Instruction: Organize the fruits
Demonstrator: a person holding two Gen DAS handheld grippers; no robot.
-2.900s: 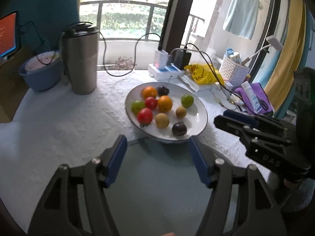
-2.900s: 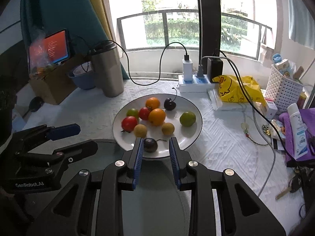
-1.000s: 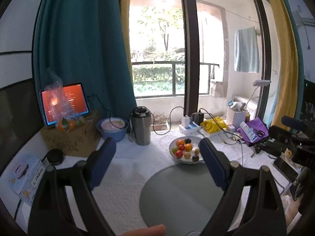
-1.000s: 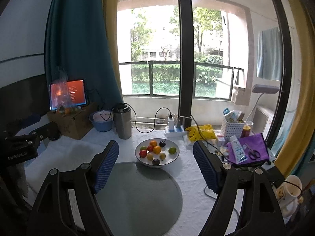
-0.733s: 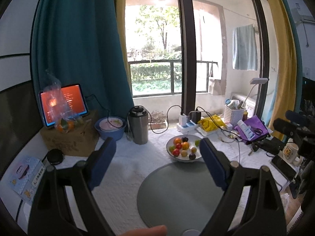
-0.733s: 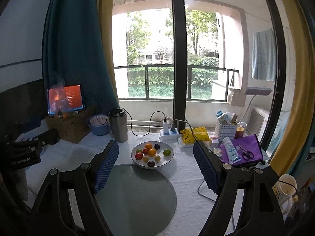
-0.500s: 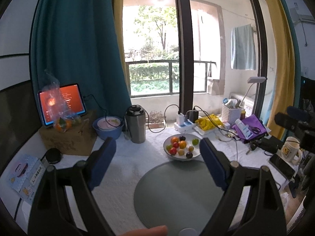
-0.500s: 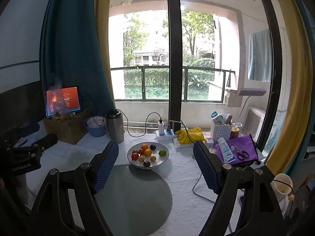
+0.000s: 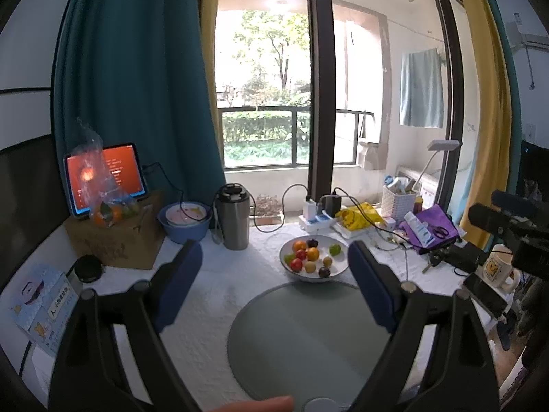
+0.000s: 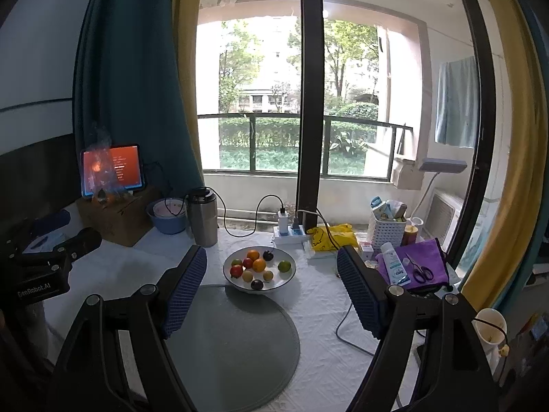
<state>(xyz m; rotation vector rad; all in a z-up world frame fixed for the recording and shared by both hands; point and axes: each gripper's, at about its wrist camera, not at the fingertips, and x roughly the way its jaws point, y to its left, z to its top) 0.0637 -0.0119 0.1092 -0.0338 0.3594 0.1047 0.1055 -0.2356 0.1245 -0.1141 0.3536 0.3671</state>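
A white plate [image 9: 338, 266] [image 10: 291, 273] holds several small fruits: oranges [image 9: 313, 253], a red one [image 10: 236, 270], a green one [image 10: 284, 266], yellow ones and dark plums [image 10: 257, 284]. It stands on the white tablecloth beyond a round grey mat [image 9: 308, 340] [image 10: 233, 340]. My left gripper [image 9: 274, 285] is open and empty, held high and well back from the plate. My right gripper [image 10: 271, 285] is open and empty too, also far back. The right gripper's body shows at the right edge of the left wrist view [image 9: 514, 226]; the left one shows at the left of the right wrist view [image 10: 44, 261].
A steel flask [image 9: 235, 221], a blue bowl [image 9: 185, 219], a cardboard box with a tablet [image 9: 106, 178], a power strip with cables [image 10: 290, 233], a yellow bag [image 10: 331, 237], a white basket [image 10: 387, 230], a purple cloth with scissors [image 10: 422, 267] and a mug [image 10: 490, 329] surround the plate.
Both grippers have pulled back and up, far from the plate, since 2.9 s ago. The right gripper's jaws have opened wide. The fruits stay on the plate.
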